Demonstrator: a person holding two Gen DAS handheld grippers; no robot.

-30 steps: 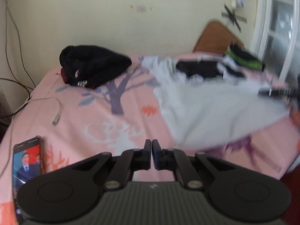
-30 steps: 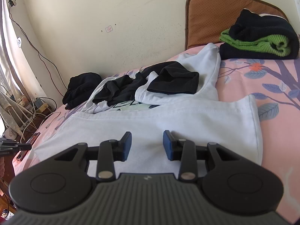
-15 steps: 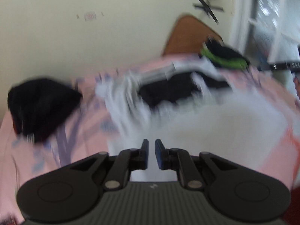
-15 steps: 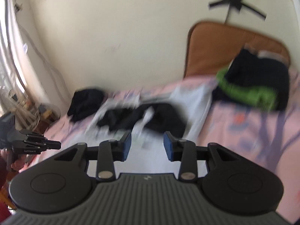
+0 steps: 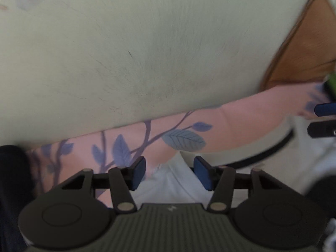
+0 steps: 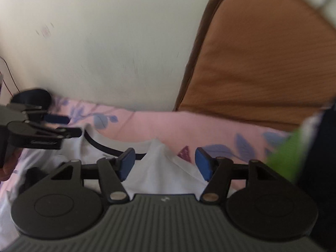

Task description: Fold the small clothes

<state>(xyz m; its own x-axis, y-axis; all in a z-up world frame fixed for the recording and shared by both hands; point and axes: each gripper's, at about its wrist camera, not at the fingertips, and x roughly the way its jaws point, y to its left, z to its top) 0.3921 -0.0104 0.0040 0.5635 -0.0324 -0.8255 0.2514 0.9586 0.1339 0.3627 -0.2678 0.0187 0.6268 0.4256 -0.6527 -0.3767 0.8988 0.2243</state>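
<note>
bed [image 5: 241, 126], pink leaf-print sheet, brown headboard [image 6: 262, 63] behind | white garment [image 6: 159, 168] spread flat at head end, black-trimmed neckline up | looks light, limp, will sag: pinch raised shoulder peaks by the collar | left gripper [image 5: 169, 171] fingers apart, empty | right gripper [image 6: 164, 164] fingers apart, empty

A pink bedsheet [image 5: 241, 124] printed with blue leaves and purple branches meets a scuffed cream wall [image 5: 147, 52], with a brown padded headboard [image 6: 262, 67] standing at the right.
</note>
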